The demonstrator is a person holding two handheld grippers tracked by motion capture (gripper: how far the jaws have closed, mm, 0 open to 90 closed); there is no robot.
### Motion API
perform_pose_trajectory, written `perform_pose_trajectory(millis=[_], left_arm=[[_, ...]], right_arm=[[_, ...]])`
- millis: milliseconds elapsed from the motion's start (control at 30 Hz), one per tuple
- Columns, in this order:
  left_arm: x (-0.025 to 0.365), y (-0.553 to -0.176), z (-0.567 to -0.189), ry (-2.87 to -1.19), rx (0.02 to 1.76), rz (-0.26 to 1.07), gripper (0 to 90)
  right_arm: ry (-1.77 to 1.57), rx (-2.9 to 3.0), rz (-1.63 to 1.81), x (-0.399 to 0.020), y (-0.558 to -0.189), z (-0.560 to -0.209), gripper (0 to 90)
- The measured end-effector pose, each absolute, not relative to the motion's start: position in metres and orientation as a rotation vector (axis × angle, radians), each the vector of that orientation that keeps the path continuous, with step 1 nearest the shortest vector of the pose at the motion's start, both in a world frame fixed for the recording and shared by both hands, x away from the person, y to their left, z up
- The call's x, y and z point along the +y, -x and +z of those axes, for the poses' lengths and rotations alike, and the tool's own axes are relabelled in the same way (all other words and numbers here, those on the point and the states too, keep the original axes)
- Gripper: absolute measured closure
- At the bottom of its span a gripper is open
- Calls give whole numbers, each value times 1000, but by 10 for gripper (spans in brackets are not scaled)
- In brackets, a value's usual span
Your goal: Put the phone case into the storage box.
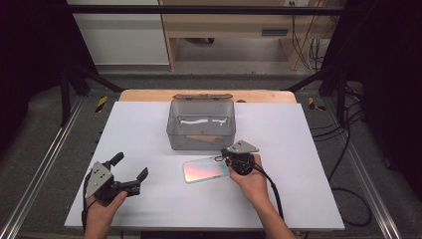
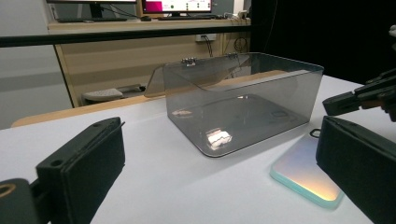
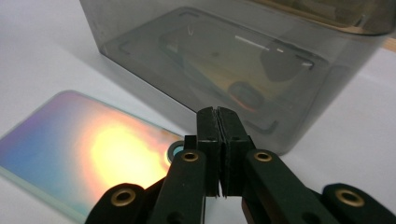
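An iridescent flat phone case [image 1: 205, 170] lies on the white table [image 1: 149, 124], just in front of a clear grey box [image 1: 201, 124] whose lid is swung back. My right gripper [image 1: 222, 158] sits at the case's right end, close to the box's front wall. In the right gripper view its jaws [image 3: 217, 114] are pressed together with nothing visible between them, above the case's [image 3: 84, 144] corner. My left gripper [image 1: 130, 166] rests at the table's front left, open and empty, facing the box [image 2: 243, 107] and the case [image 2: 303, 172].
A dim flat shape shows through the box's wall [image 3: 233, 56]; I cannot tell whether it is an object or a reflection. The right gripper [image 2: 359, 98] reaches in at the right edge of the left gripper view. A wooden strip [image 1: 149, 94] runs behind the box.
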State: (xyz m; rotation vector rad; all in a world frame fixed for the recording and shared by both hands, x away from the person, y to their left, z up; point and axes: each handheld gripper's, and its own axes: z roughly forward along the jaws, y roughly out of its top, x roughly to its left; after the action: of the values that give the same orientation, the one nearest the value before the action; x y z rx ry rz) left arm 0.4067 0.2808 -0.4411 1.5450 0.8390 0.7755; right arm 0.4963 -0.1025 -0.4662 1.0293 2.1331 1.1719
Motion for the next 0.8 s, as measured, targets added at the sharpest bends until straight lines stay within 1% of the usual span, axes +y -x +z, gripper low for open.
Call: perform_pose_trajectory(millis=[267,800], left_arm=[[280,-406,-441,-1549,832,775,16],[280,-405,-441,-1557,823,777,17]], right_arm=[[-971,2184,1095,-88,-507,-473,900],[-918,2262,1009,-76,-522,-483,900]])
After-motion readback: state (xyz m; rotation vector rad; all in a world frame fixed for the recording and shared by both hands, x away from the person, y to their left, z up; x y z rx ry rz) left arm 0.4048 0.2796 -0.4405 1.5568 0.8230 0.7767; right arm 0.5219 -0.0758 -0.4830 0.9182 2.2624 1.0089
